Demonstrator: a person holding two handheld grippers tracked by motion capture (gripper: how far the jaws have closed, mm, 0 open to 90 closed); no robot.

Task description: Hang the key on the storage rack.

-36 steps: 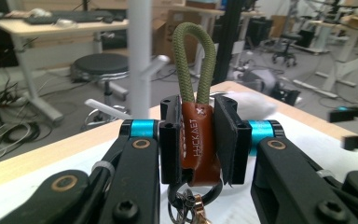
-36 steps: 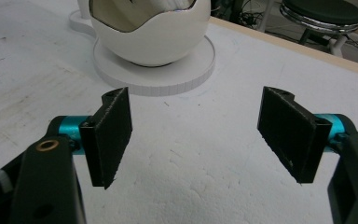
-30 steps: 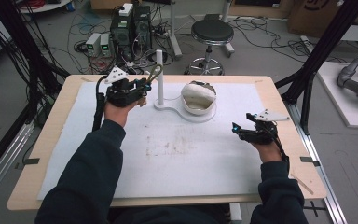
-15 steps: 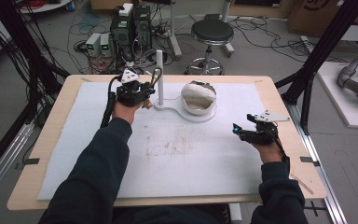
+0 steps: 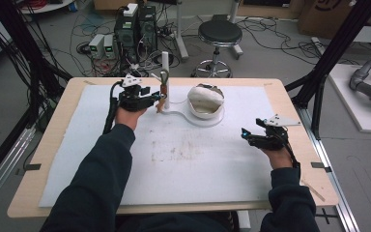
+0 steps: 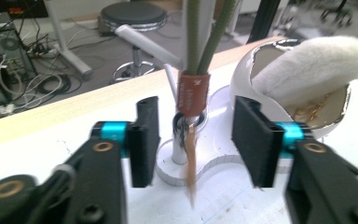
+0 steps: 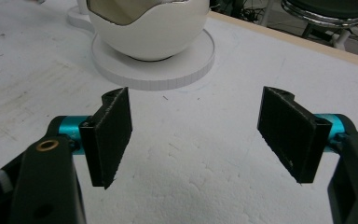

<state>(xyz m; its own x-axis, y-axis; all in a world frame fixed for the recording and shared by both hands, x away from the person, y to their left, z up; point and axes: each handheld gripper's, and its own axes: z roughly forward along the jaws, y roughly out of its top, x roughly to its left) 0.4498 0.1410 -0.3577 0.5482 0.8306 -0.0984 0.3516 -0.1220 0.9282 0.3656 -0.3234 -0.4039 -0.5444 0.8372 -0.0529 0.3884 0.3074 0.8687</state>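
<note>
Reaching toward the far side of the white mat (image 5: 101, 159), the person's left gripper (image 5: 155, 100) hovers at a thin white post (image 5: 165, 72) that rises from a flat white stand (image 5: 183, 116). From the left gripper view, its black jaws stand spread to either side of a brown leather tag (image 6: 193, 93) on a green cord (image 6: 193, 32) hanging against the post, with a tan strip (image 6: 190, 163) dangling below; neither pad touches it. Just beside the post sits a white egg-shaped bowl (image 5: 205, 102) on the stand's round base, holding a fluffy cream pad (image 6: 317, 60). The right gripper (image 5: 248, 137) hangs above the mat's near right area, well apart from the stand, its jaws wide apart and holding nothing, the bowl (image 7: 149, 28) ahead of them. A black stool (image 5: 219, 34) stands on the floor beyond the table (image 5: 290, 101).
</note>
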